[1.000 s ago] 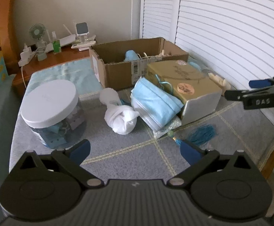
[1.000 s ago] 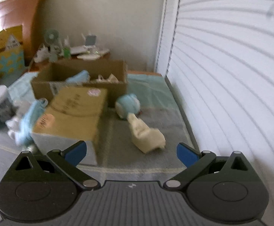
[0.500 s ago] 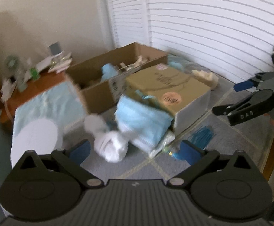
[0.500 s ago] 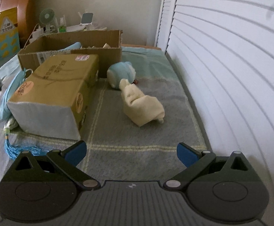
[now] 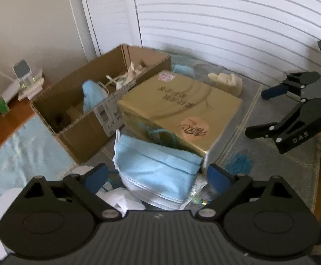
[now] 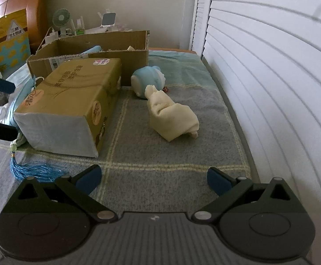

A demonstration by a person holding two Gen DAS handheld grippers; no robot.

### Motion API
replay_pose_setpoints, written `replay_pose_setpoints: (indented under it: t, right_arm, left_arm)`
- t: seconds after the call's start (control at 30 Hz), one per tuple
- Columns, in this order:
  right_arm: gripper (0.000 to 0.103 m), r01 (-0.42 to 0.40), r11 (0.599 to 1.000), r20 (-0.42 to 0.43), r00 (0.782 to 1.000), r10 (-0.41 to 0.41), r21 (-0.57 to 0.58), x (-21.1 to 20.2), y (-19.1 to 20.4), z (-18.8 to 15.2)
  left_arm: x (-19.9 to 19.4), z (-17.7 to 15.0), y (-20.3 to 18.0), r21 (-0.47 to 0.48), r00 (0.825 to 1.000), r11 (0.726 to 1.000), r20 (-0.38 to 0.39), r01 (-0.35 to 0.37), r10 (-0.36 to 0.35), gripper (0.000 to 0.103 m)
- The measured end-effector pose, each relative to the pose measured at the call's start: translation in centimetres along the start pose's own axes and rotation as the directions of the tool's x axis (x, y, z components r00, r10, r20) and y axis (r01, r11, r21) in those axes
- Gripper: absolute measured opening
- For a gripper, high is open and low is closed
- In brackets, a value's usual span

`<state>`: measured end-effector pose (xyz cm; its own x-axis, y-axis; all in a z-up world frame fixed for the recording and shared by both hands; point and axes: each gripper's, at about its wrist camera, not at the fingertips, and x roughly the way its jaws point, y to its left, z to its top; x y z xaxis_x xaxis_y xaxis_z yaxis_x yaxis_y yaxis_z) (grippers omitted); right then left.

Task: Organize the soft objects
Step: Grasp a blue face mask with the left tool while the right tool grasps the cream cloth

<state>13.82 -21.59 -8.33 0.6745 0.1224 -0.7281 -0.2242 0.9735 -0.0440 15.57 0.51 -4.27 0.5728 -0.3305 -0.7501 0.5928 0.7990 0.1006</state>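
Left wrist view: the left gripper [image 5: 157, 176] hangs just above the stack of blue face masks [image 5: 158, 172], which leans on the gold tissue box [image 5: 182, 108]; its jaws, spread wide with the masks between them but not pressed, have just been closing a little. Right wrist view: the right gripper [image 6: 152, 177] stands released over the bare grey mat [image 6: 160, 150], the cream cloth bundle [image 6: 172, 118] well ahead, then the pale blue plush [image 6: 148, 80] beside the cardboard box [image 6: 89, 48].

corrugated cardboard box [image 5: 76, 119], glossy wrapped tissue pack [image 6: 67, 101], pleated cloth-like masks [image 5: 158, 172], woven grey mat [image 6: 171, 154].
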Motion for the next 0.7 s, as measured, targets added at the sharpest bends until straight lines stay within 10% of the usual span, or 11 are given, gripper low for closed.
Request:
replay_pose_setpoints:
  t: [0.43, 0.7]
  right_arm:
    - [0.101, 0.027, 1.0, 0.046, 0.999, -0.027, -0.006, -0.4, -0.2, 0.2]
    - [0.083, 0.069, 0.997, 0.101, 0.992, -0.07, 0.02, 0.7, -0.8, 1.8]
  left_arm:
    - [1.0, -0.5, 1.0, -0.017, 0.998, 0.999, -0.039, 0.044, -0.045, 0.069]
    - [1.1, -0.4, 1.0, -0.018, 0.998, 0.999, -0.04, 0.041, -0.042, 0.069]
